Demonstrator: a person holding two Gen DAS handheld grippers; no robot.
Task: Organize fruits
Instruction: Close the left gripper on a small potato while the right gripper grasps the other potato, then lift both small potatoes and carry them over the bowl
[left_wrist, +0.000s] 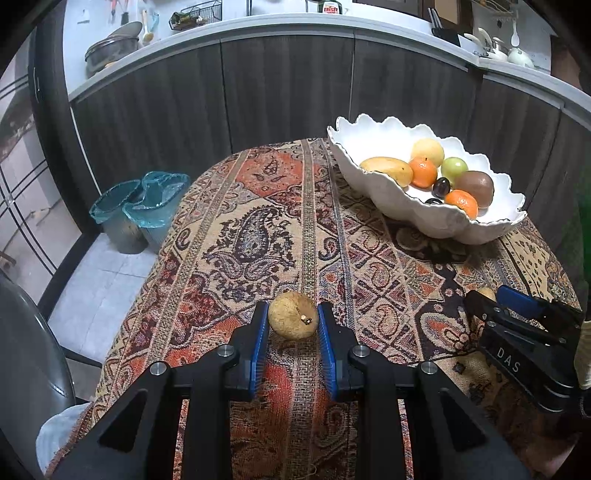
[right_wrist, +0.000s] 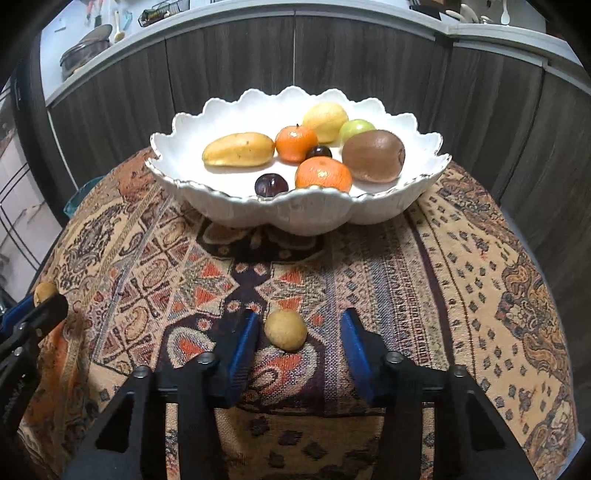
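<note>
A white scalloped bowl (left_wrist: 388, 192) (right_wrist: 314, 214) holds a mango (right_wrist: 238, 149), two oranges, a kiwi (right_wrist: 373, 155), plums and pale fruits. My left gripper (left_wrist: 293, 317) is shut on a small brown round fruit (left_wrist: 293, 315), low over the patterned tablecloth. My right gripper (right_wrist: 299, 328) is open around a second small tan fruit (right_wrist: 285, 329) that rests on the cloth; the fruit sits nearer the left finger, touching neither. The right gripper also shows in the left wrist view (left_wrist: 524, 332), and the left one in the right wrist view (right_wrist: 29, 321).
The round table carries a paisley cloth (left_wrist: 258, 229). Two bins with blue liners (left_wrist: 144, 206) stand on the floor at the left. Dark cabinets and a kitchen counter (left_wrist: 295, 26) run behind. A chair back (left_wrist: 29, 350) is at the near left.
</note>
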